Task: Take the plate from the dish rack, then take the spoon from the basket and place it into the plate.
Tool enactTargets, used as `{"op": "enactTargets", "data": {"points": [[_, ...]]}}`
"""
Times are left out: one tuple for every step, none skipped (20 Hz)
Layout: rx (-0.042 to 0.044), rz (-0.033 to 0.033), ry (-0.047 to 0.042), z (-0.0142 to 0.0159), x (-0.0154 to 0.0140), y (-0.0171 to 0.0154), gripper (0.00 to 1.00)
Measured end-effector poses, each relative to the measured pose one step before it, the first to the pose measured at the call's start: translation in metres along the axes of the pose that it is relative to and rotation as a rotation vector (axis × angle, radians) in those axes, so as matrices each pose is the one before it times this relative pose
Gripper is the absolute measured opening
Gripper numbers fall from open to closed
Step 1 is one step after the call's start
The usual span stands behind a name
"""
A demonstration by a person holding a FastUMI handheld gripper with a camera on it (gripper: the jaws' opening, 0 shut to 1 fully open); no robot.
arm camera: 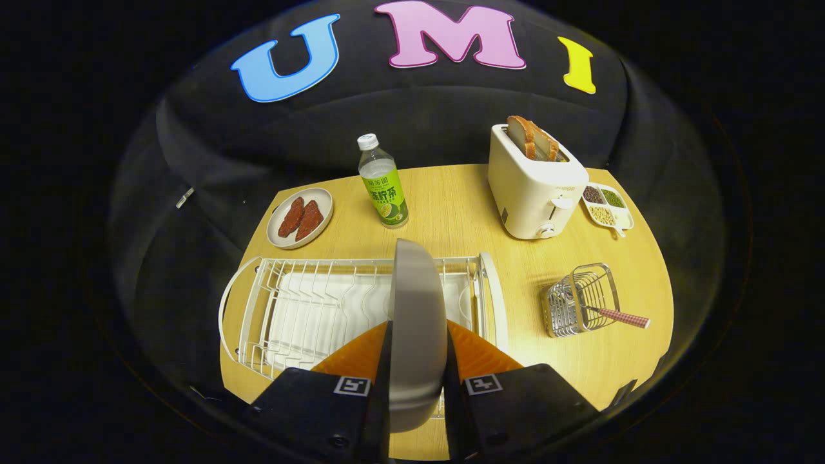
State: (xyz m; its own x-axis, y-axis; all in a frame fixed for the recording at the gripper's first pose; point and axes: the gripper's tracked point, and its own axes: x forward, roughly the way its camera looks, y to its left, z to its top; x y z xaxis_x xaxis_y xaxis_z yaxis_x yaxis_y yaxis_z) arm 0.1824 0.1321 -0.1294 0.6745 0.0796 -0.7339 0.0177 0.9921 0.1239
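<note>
A grey plate (417, 322) stands on edge between my two fingers, and my gripper (417, 345) is shut on it. The plate is held over the right part of the white wire dish rack (309, 309); whether it still rests in the rack's slots I cannot tell. To the right of the rack a small wire basket (580, 299) stands on the table. The spoon (622, 317), with a red checked handle, leans out of the basket toward the right.
Beyond the rack stand a green tea bottle (383, 183), a small plate of red meat slices (300, 218), a white toaster (535, 180) with bread in it, and a divided dish of beans (607, 206). Bare wooden table (515, 361) lies between rack and basket.
</note>
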Motion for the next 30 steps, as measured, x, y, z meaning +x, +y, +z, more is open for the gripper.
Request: {"op": "enactTargets", "data": {"points": [[0.00762,-0.00203,0.00607,0.00063,-0.00015,-0.00068,0.38],[0.00380,-0.00489,0.00521,-0.00008,-0.00053,-0.00037,0.38],[0.00248,-0.00479,-0.00269,0.00154,-0.00058,0.00017,0.38],[-0.00249,-0.00541,-0.00104,0.00017,-0.00061,0.00034,0.38],[-0.00826,-0.00559,0.00182,-0.00193,-0.00120,0.00114,0.38],[-0.01060,-0.00462,0.00096,0.00027,-0.00008,0.00042,0.38],[-0.01303,-0.00343,0.00442,0.00047,0.00077,0.00129,0.38],[-0.02639,-0.00557,0.00894,-0.00053,0.00014,0.00087,0.38],[-0.02296,-0.00504,0.00139,0.00197,0.00041,0.00111,0.38],[-0.01416,-0.00779,0.00103,0.00273,0.00070,0.00053,0.38],[-0.00356,-0.00730,0.00140,0.00158,-0.00030,0.00079,0.38],[0.00169,-0.00644,0.00293,0.00172,-0.00076,-0.00003,0.38],[-0.00263,-0.00873,-0.00332,0.00271,-0.00147,-0.00207,0.38],[-0.00222,-0.00598,-0.00989,0.00418,-0.00120,-0.00269,0.38],[-0.00044,0.00216,-0.00525,0.00396,-0.00176,0.00015,0.38],[0.00001,0.00367,-0.00019,0.00003,-0.00122,0.00073,0.37],[-0.00075,0.00136,0.00276,-0.00046,-0.00014,-0.00106,0.37],[-0.00271,-0.00275,-0.00162,-0.00077,-0.00056,-0.00268,0.37],[-0.00782,-0.00516,-0.00743,0.00097,-0.00114,-0.00509,0.37],[-0.00838,-0.00568,-0.00136,-0.00132,0.00092,-0.00496,0.35],[-0.00331,-0.00105,0.00095,-0.00078,-0.00174,-0.00575,0.34],[0.00590,-0.00040,-0.00035,-0.00103,0.00082,-0.00600,0.33],[0.00966,-0.00157,0.00183,-0.00115,0.00088,-0.00629,0.32],[0.01425,0.01058,0.00196,-0.00100,-0.00010,-0.00395,0.30],[0.02938,0.01275,0.00357,-0.00327,-0.00025,-0.00249,0.29],[0.01288,0.00173,-0.00045,-0.00180,-0.00043,-0.00494,0.28],[0.00523,0.00673,-0.00404,-0.00095,-0.00209,-0.00341,0.28],[0.00318,0.01978,-0.00161,-0.00277,-0.00259,-0.00128,0.28],[0.00673,0.03055,-0.00293,-0.00261,-0.00554,0.00094,0.28],[0.01070,0.03405,-0.00388,-0.00196,-0.00659,0.00107,0.28]]}}
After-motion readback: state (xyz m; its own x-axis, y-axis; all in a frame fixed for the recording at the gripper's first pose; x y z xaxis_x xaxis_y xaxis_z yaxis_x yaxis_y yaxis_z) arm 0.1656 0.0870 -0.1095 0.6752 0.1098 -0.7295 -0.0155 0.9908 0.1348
